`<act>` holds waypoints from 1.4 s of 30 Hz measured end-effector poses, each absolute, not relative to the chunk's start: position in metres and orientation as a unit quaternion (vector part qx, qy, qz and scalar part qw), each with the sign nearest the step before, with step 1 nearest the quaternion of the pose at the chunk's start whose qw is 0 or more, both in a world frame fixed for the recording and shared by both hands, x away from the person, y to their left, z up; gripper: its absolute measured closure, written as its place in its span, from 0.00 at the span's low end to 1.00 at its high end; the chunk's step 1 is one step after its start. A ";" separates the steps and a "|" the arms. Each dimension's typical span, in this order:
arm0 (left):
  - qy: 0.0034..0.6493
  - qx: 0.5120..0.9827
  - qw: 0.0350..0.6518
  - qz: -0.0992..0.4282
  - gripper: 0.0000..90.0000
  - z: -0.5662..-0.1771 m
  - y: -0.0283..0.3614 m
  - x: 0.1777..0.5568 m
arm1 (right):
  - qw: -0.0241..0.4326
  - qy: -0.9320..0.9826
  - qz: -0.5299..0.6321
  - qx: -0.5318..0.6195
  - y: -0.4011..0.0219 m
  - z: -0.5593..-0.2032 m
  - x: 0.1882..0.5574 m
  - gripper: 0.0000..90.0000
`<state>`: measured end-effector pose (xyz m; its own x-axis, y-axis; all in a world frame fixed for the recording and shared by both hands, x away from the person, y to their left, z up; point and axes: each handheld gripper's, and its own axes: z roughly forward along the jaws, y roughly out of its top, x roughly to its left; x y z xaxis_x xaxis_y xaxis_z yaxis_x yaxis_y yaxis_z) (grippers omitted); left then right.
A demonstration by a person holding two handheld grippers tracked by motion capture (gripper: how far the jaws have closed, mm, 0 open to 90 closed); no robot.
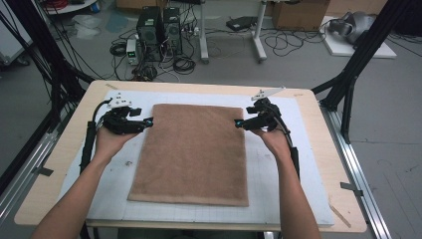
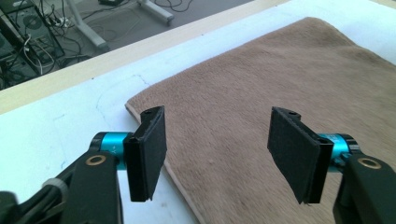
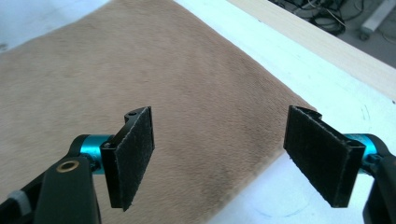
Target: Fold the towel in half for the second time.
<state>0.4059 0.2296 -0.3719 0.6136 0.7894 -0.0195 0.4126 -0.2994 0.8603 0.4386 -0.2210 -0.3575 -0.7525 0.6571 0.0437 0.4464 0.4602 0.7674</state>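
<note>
Tools left (image 1: 149,121) and right (image 1: 237,122) hang open over the unlabelled brown towel's (image 1: 194,154) far corners.

Left gripper (image 1: 149,121): held in the left hand (image 1: 110,141), pointing inward, jaws apart, nothing between them.
Right gripper (image 1: 238,122): held in the right hand (image 1: 273,138), pointing inward, jaws apart, nothing gripped.
</note>
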 end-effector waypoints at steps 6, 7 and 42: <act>0.394 0.784 0.442 0.188 0.45 -0.401 0.230 0.431 | 0.135 0.846 0.390 0.337 -0.219 -0.382 0.456 0.34; 0.396 0.784 0.440 0.188 0.46 -0.405 0.230 0.434 | 0.140 0.850 0.381 0.335 -0.218 -0.388 0.459 0.34; 0.432 0.780 0.425 0.156 0.92 -0.438 0.230 0.454 | 0.068 0.858 0.365 0.356 -0.217 -0.425 0.484 0.90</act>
<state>0.4540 0.2298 -0.4382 0.5785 0.8062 -0.1244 0.5410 -0.2650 0.7982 0.4844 -0.2165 -0.4247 -0.7374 0.6603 0.1424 0.5606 0.4805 0.6744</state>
